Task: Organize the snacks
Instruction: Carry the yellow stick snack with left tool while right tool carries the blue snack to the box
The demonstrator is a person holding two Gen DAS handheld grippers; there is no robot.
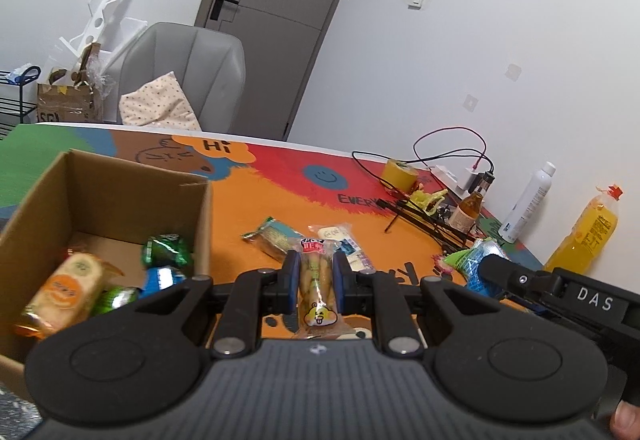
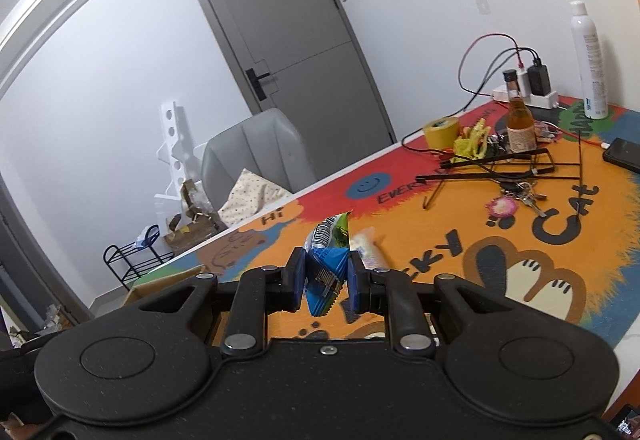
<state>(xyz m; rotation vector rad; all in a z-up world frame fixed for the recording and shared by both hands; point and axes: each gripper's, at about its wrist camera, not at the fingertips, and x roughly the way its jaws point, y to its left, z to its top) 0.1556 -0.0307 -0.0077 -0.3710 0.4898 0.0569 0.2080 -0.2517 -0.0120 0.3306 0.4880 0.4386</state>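
My left gripper is shut on a clear snack packet with a red label, held above the table just right of the cardboard box. The box holds an orange-labelled pack and several green and blue foil snacks. Two packets lie on the table ahead: a green-ended one and a white one. My right gripper is shut on a blue and green snack bag, also seen in the left wrist view. A white packet lies beyond it.
A colourful mat covers the table. At the far right stand a yellow tape roll, a brown bottle, a white spray can, an orange drink bottle, cables, black rods, keys and a phone. A grey chair stands behind.
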